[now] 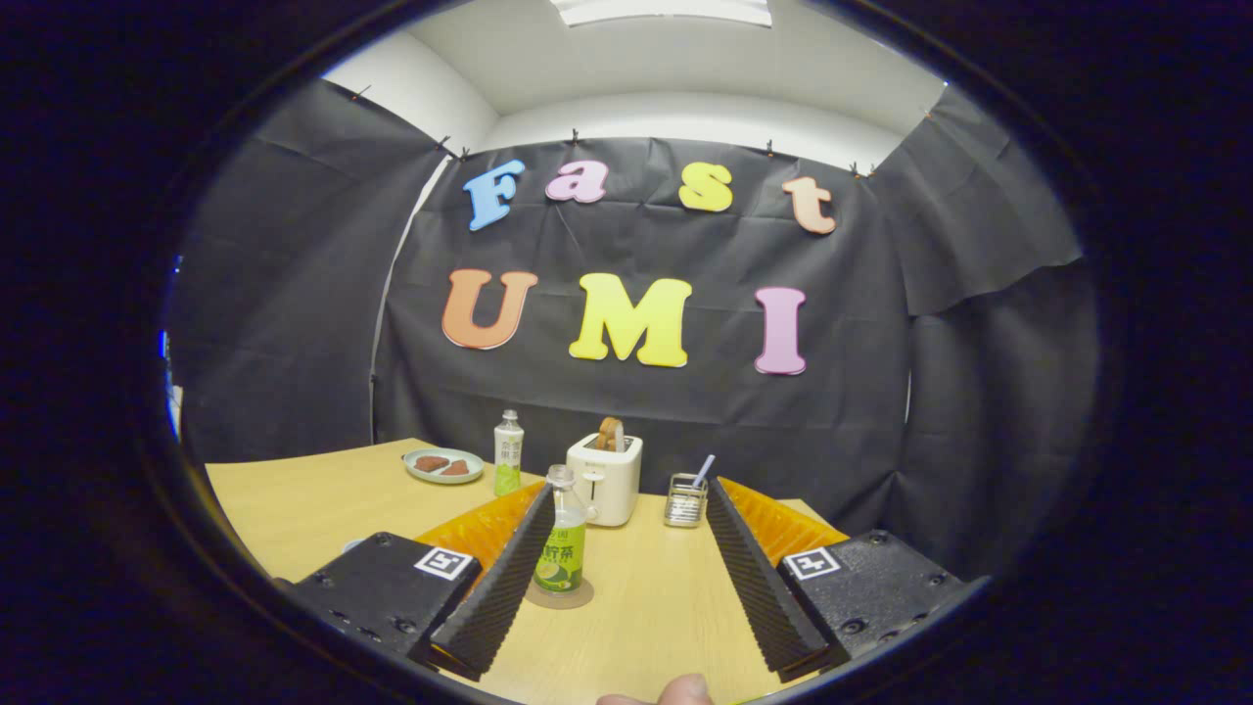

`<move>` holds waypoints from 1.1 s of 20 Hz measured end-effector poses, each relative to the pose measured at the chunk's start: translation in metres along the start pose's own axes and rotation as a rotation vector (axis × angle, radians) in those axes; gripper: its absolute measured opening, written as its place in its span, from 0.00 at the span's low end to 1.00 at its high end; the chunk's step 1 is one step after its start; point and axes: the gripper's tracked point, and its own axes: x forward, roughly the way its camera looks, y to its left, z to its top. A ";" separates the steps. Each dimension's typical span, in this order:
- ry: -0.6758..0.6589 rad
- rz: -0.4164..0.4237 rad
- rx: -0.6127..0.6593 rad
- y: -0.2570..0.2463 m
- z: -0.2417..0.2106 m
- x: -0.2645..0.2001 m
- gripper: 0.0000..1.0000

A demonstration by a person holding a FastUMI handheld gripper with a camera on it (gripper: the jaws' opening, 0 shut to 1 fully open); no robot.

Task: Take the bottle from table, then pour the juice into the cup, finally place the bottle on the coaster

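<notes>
A hand-held gripper [626, 548] hangs over a pale wooden tabletop [666, 617] with its two fingers spread wide and nothing between them but bare wood; a fingertip [680, 690] of the person holding it shows at the very bottom of the frame. The juice bottle [562, 534], clear-capped with a green label, stands upright just inside the left finger, low and left of centre; whether it touches that finger cannot be told, but it is not clamped. It rests on a round disc, apparently the coaster [560, 593], so the last step of the task looks complete and the bottle looks released; this is a judgement from how things lie, as no cup can be made out among the things on view and whether any juice was poured cannot be told. Beyond the fingers, towards the middle of the frame, stands a white toaster [605, 478] with bread poking from its slot; to its right is a small wire holder [686, 500] with a pale stick in it; to its left stands a second bottle [507, 453], and further left a plate [442, 466] carrying two dark pieces of food. All that seems to remain is drawing the hand-held gripper clear without knocking the bottle.
</notes>
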 end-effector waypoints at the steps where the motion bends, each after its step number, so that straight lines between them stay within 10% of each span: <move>1: -0.006 -0.011 0.002 -0.002 0.003 -0.009 1.00; 22: 0.025 -0.208 0.045 -0.053 -0.033 -0.074 1.00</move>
